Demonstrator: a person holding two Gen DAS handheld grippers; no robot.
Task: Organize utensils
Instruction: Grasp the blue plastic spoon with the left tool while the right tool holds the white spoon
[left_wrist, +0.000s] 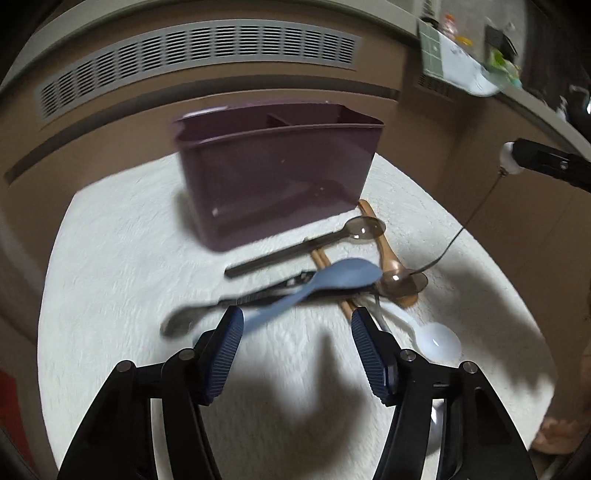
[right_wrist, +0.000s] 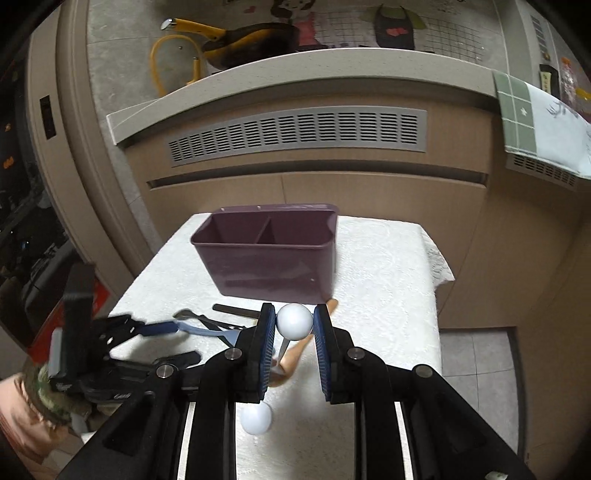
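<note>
Right gripper (right_wrist: 294, 308): pads pressed onto the white ball end (right_wrist: 294, 322) of a thin metal utensil (left_wrist: 476, 210). Its stem hangs down from the ball, long axis close to upright, w/ the lower tip at the utensil pile; can't tell if it's clear of the pile.

Left gripper (left_wrist: 295, 314): jaws spread, pinching nothing. The blue spoon (left_wrist: 332, 280) lies across in front of it, long axis left-near to right-far. Handle end is at the left-hand pad (left_wrist: 231, 332), bowl out to the right; touching or not is blurred.

Key relation: the purple caddy (right_wrist: 266, 258) stands on the far side of the white cloth (right_wrist: 388, 280), straight ahead of the right gripper and a bit left. That hand is already loaded, so it looks the likelier to go first, carrying the utensil away and over the rim.

Caddy: 2 compartments split by one divider, both look empty.

Btwn grippers and caddy, loose on the cloth: a smoky spoon (left_wrist: 364, 227) w/ dark handle, a wooden spoon (left_wrist: 391, 258), a white spoon (left_wrist: 437, 341) nearest right, and a dark-handled piece (left_wrist: 266, 291) under the blue spoon.
</note>
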